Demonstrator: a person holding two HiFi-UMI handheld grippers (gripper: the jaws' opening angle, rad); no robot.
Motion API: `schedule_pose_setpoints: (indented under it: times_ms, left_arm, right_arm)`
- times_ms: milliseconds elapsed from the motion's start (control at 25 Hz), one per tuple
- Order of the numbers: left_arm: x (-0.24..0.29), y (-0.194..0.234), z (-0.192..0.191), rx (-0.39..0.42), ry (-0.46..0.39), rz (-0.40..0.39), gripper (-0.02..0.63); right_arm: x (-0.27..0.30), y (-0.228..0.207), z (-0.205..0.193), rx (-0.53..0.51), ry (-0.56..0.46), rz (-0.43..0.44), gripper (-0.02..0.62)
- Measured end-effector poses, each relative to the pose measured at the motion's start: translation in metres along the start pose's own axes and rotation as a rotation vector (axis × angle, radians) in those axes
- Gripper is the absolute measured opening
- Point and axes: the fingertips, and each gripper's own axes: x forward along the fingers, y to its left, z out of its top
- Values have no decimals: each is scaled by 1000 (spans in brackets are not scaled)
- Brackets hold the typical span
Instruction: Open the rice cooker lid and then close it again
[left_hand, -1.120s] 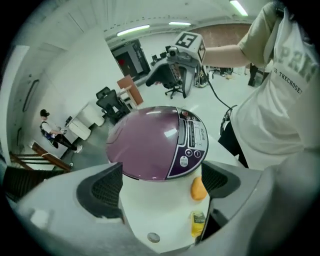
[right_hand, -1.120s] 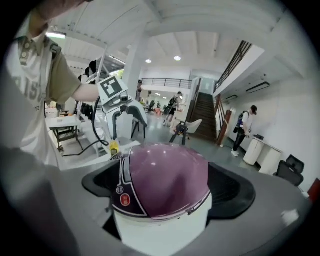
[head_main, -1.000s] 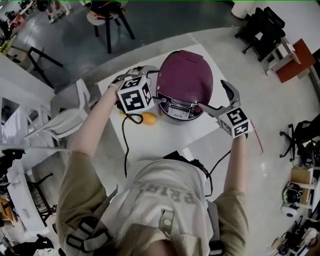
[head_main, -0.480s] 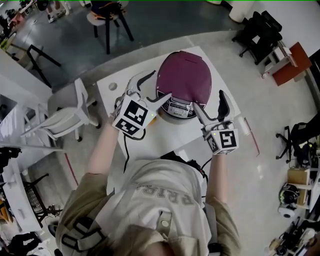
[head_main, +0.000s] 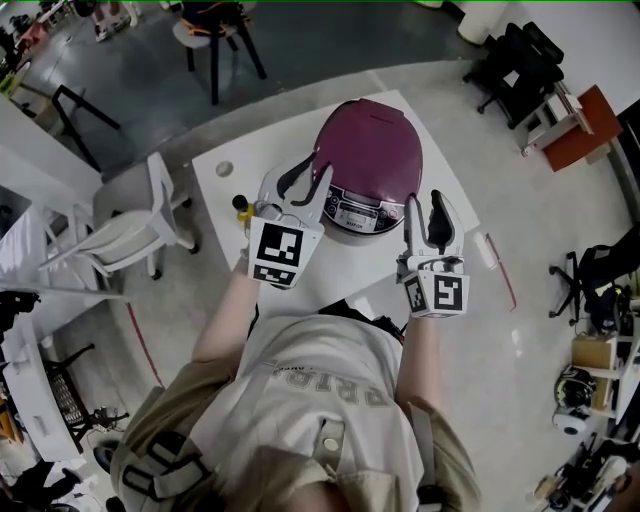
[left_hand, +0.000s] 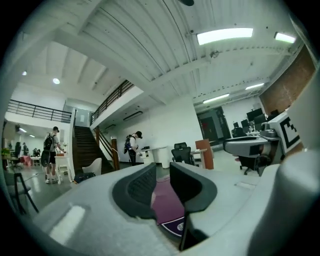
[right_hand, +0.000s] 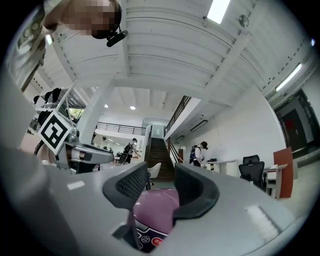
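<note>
The rice cooker (head_main: 368, 150) stands on the white table (head_main: 222, 190), its purple lid down and its control panel (head_main: 356, 212) facing me. My left gripper (head_main: 305, 178) hovers just in front of the cooker's left side. Its jaws are closing, with a narrow gap and nothing between them. My right gripper (head_main: 425, 205) hangs off the cooker's front right, jaws also closing and empty. In the left gripper view the left gripper (left_hand: 161, 175) points level over the purple lid (left_hand: 167, 205). In the right gripper view the right gripper (right_hand: 161, 182) frames the lid (right_hand: 155, 207) too.
A small yellow and dark object (head_main: 240, 206) lies on the table left of the left gripper. A white chair (head_main: 130, 235) stands by the table's left side, a black stool (head_main: 215, 35) behind it. Black office chairs (head_main: 520, 60) sit at the far right.
Both grippers came away from the cooker's front, rose and turned to point outward over it. Their jaws went from wide apart to nearly together. The lid stays down.
</note>
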Motion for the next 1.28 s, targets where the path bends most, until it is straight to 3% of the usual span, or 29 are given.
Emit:
schedule_pose_setpoints:
  times_ms: [280,760,1040,1280]
  left_arm:
    - [-7,-5,-5,-26,-4,35,86]
    - [-19,-3,-6,-49,-43,107,8]
    - [-23,-9,-3,-40,-80,87,8]
    - [-22,-9,-7,7,-63,112,8]
  right_arm:
    - [-8,2,5,-9,-34,-58,74]
    - [-15,11,7,-37,-40,-91,2]
    - [-14,16,10,-57,-37,-98,2]
    - [-15,19,14,-51,-59,-89,1]
